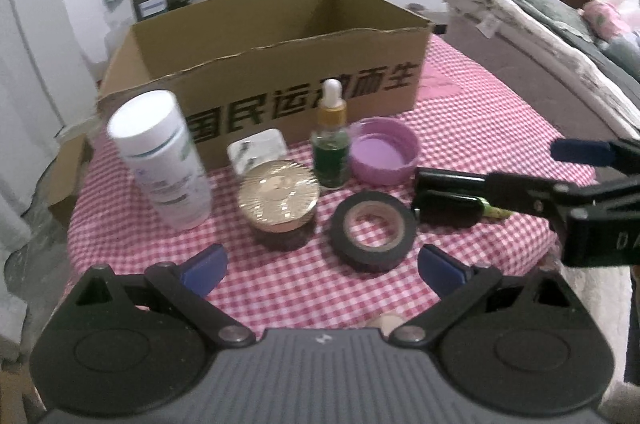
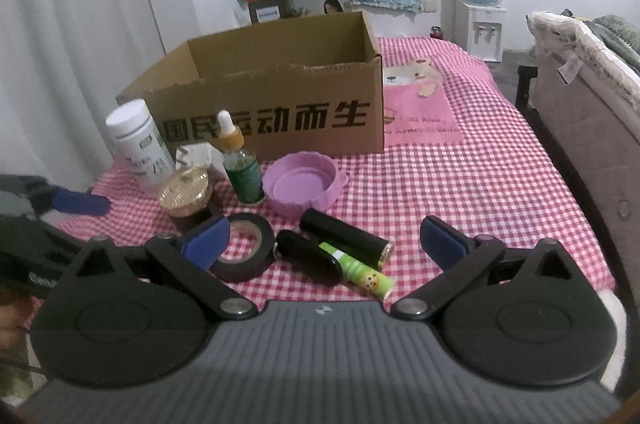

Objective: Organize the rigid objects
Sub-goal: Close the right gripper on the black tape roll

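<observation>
An open cardboard box stands at the back of the checkered table. In front of it are a white bottle, a white plug, a gold-lidded jar, a green dropper bottle, a purple lid, a black tape roll, a black cylinder, a black oval case and a green tube. My left gripper is open, just short of the jar and tape. My right gripper is open above the black items.
The table wears a red-and-white checkered cloth with a pink patch. A bed runs along the right. A water dispenser stands behind, a white curtain hangs at the left.
</observation>
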